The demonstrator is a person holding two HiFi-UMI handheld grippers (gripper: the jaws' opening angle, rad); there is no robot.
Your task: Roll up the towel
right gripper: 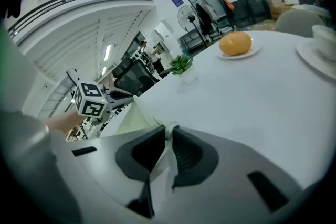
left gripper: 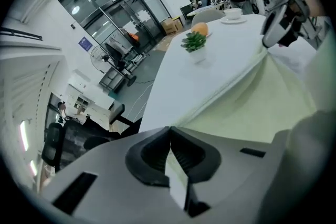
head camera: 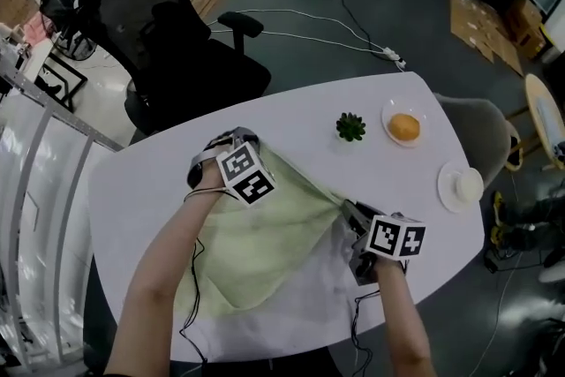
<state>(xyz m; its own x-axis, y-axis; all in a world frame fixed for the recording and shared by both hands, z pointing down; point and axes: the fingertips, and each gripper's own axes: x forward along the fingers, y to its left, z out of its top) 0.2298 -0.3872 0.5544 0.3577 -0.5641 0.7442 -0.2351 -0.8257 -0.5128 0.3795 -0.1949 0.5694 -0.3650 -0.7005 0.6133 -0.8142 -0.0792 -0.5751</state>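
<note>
While both claws grip the same pale green towel (head camera: pixel 265 234), the left claw (head camera: pixel 237 139) has its jaws pressed together on one corner, as the left gripper view shows with a strip of cloth pinched at the jaw tips (left gripper: pixel 170 131). The right claw (head camera: pixel 347 209) is likewise clamped on the towel's edge; in the right gripper view a fold of fabric runs down between its closed jaws (right gripper: pixel 169 132). The edge between the two claws is pulled into a straight, raised line, and from it the towel (left gripper: pixel 262 107) slopes down and spreads over the white desk (head camera: pixel 141 190) toward the person's side, where its lower part lies rumpled near the desk's front edge.

Beyond that stretched edge, a small green plant (head camera: pixel 350 127) stands on the desk, the closest thing to the cloth yet apart from it. Just to its right sits a plate (head camera: pixel 388 115) carrying a round orange food item (head camera: pixel 404 127). Farther right, near the desk's rim, a saucer (head camera: pixel 444 187) holds a white cup (head camera: pixel 468 184). All three are well apart from the towel.

A black office chair (head camera: pixel 168 40) stands on the floor behind the desk, a white cable (head camera: pixel 300 35) trails across the floor, and a pale chair (head camera: pixel 481 124) is tucked at the desk's right end.
</note>
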